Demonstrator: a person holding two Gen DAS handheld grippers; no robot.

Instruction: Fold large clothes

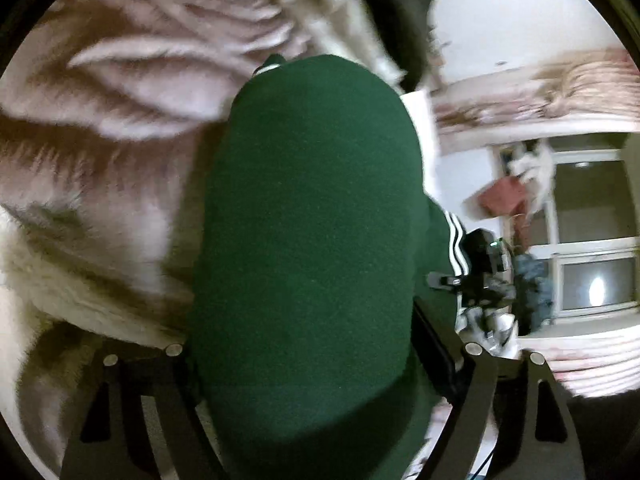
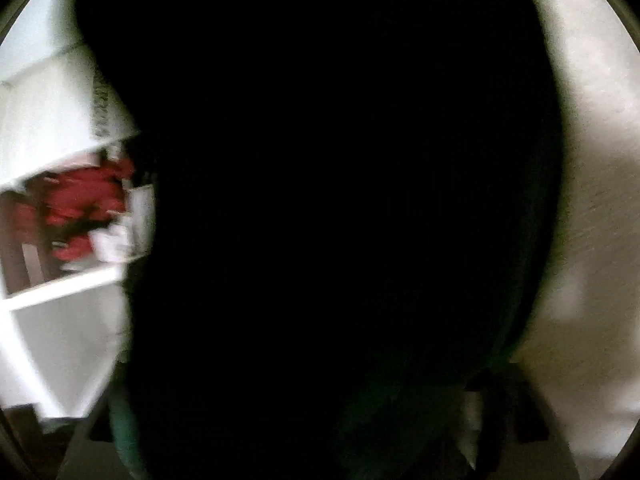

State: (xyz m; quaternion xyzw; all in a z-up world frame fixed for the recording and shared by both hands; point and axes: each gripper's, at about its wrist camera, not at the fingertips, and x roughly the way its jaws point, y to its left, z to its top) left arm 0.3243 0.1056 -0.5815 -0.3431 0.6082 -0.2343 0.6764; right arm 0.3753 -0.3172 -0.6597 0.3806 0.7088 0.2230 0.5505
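- Between the left gripper (image 1: 304, 360) arms: dark green garment (image 1: 308, 220) bulging up the middle, jaws spread wide around it; whether the pads press on it, cannot tell.
- Right of it: white stripes (image 1: 456, 240), right gripper (image 1: 480, 280) beyond.
- Left and far: fluffy pale blanket (image 1: 120, 100).
- Across the right wrist view: garment nearly black, blocking that gripper's jaws; state cannot be told.

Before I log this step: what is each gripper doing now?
Left gripper: green track jacket fills its jaws; grip cannot be told.
Right gripper: hidden by dark cloth; cannot be told.
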